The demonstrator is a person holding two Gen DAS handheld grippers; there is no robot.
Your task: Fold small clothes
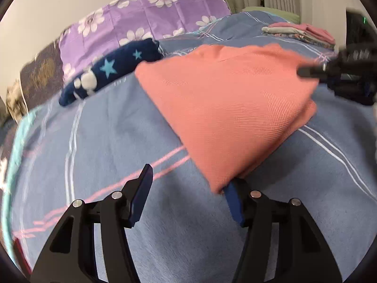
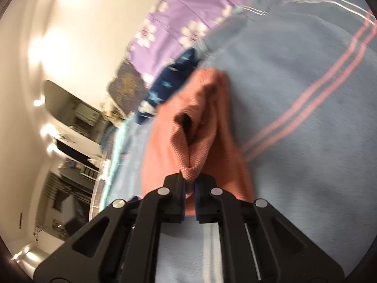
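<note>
Salmon cloth on striped blue bedcover, half folded, one corner pinched shut in right gripper at 3 o'clock. Left gripper wide apart, holding nothing, near corner draped on its right finger at 6 o'clock. Better: seize that corner squarely, keep both edges level, then fold away from star-print garment at 10 o'clock.
</note>
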